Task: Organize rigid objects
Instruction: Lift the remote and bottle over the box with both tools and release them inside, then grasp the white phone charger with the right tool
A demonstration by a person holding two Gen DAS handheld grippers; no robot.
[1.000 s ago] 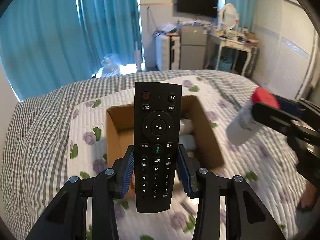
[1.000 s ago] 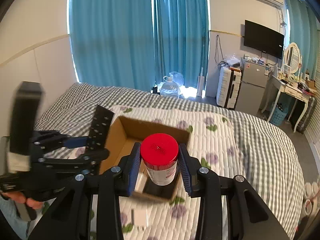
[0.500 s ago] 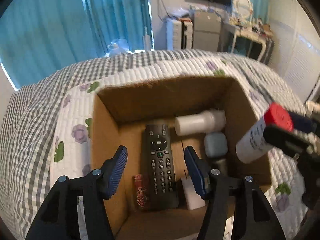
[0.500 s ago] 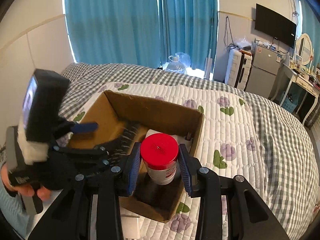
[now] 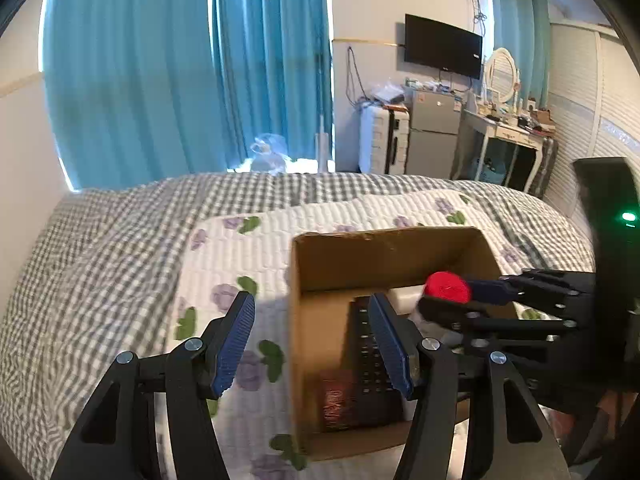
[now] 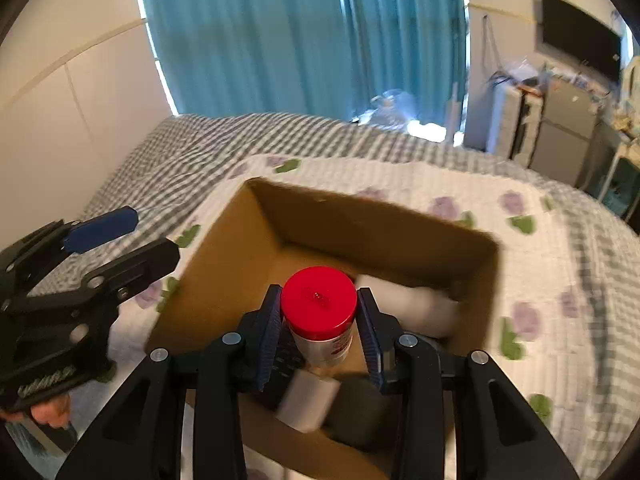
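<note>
My right tongs [image 6: 318,320] pinch a red-capped bottle [image 6: 319,310] over the cardboard box [image 6: 376,220]; my left tongs [image 5: 316,344], at nine o'clock, hang spread and empty beside the remote [image 5: 366,344] inside.

Left wrist view: mounted behind the left gripper [image 5: 312,344], angled down across the bed, close to the open brown cardboard box [image 5: 384,248], which sits right of centre. Right wrist view: mounted behind the right gripper [image 6: 318,316], tilted more steeply, nearer, directly above the box [image 6: 372,216] interior. Shared region: the box, white floral quilt [image 5: 240,240], teal curtains [image 5: 180,80] and the far wall-mounted black television [image 5: 442,46]. Each view includes the opposite gripper at its edge.
</note>
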